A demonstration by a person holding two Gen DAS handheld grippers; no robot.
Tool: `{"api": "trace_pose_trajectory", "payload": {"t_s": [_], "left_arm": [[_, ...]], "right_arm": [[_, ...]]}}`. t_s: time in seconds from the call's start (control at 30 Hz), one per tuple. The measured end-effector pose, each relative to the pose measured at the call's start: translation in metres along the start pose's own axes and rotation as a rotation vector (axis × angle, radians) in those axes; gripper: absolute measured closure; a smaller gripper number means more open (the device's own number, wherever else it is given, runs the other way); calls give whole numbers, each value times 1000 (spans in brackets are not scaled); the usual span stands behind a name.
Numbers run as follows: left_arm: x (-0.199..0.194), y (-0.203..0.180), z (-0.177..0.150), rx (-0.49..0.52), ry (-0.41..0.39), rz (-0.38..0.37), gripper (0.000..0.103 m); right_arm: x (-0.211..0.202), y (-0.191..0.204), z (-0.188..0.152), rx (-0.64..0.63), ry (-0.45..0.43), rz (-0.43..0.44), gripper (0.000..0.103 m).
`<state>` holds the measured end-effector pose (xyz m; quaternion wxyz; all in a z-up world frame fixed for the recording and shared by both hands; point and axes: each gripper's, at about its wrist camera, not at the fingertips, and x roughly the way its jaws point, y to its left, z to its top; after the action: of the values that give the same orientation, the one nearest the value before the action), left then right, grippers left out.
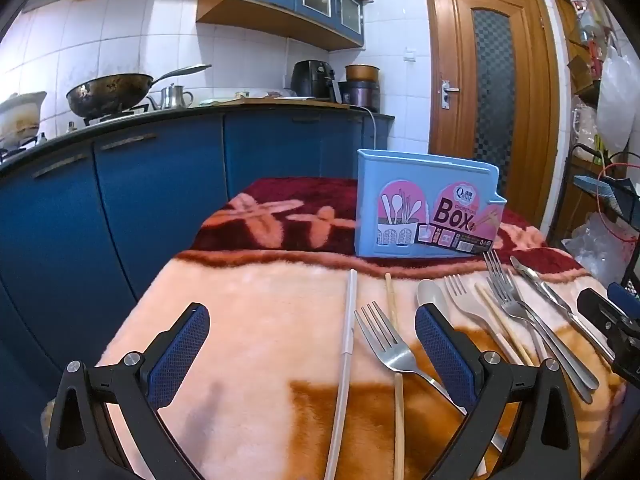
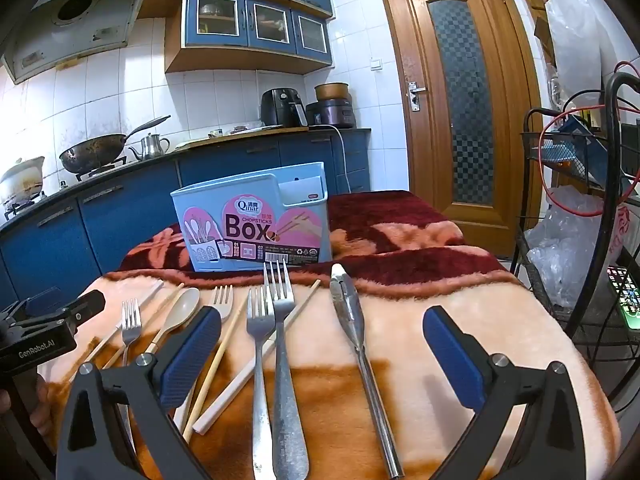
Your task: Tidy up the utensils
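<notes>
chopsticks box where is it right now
The blue chopsticks box stands upright on the dark red far part of the blanket, just behind the row of forks, left of centre in the right wrist view.

Left hand-held gripper (image 1: 312,354) jaws wide, right hand-held gripper (image 2: 322,354) likewise, both empty

Four forks (image 2: 282,320), four chopsticks (image 2: 256,356), one spoon (image 2: 180,312).
</notes>
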<state>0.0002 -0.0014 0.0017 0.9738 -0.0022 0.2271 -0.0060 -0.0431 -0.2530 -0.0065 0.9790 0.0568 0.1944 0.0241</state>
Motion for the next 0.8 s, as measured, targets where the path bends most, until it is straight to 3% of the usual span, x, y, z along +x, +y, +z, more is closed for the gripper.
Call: {"api": "trace_pose_trajectory", "payload": {"t_s": [0.8], "left_arm": [[1,1,0,-5,-1,-4,1]], "right_arm": [[0,1,0,-3,1,-1,0]]}}
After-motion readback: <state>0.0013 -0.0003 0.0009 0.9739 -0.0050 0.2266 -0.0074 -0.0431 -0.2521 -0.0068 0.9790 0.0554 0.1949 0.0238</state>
